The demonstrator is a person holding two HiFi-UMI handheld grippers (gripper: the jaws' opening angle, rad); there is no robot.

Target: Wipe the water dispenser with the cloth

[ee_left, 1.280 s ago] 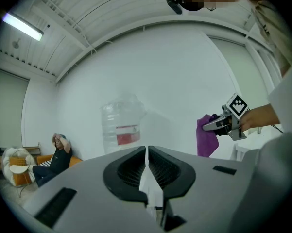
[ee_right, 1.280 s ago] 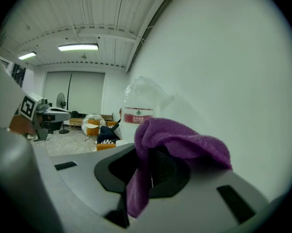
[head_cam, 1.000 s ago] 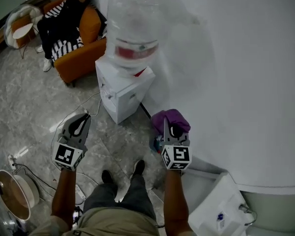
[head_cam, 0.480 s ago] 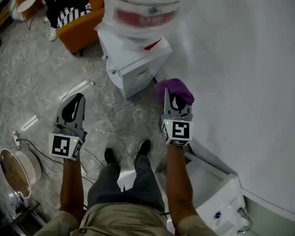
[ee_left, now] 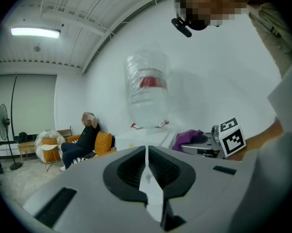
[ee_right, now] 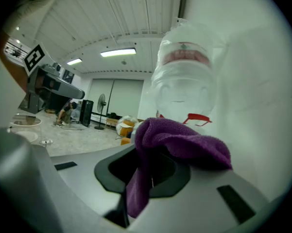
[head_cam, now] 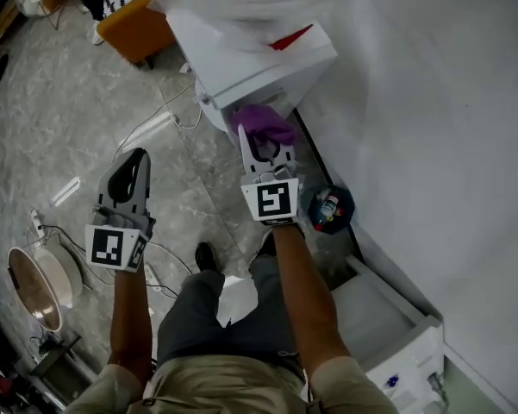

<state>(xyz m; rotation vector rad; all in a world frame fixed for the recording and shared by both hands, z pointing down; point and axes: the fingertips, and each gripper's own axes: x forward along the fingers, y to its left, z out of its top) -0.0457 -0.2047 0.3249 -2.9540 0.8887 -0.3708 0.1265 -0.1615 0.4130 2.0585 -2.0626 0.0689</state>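
Two grippers are above the grey floor. The right gripper has its jaws clenched on the purple cloth. The cloth bunches over the tips, just beside the front of the white water dispenser; I cannot tell if it touches the cabinet. The left gripper is well apart to the left, its jaws pressed together with nothing between them. A clear bottle stands on the dispenser.

**Q:** what's being worn here?
**A:** dark grey trousers, a khaki top and a black shoe are seen. The left gripper and right gripper are moulded grey, each tagged with a black-and-white marker cube.
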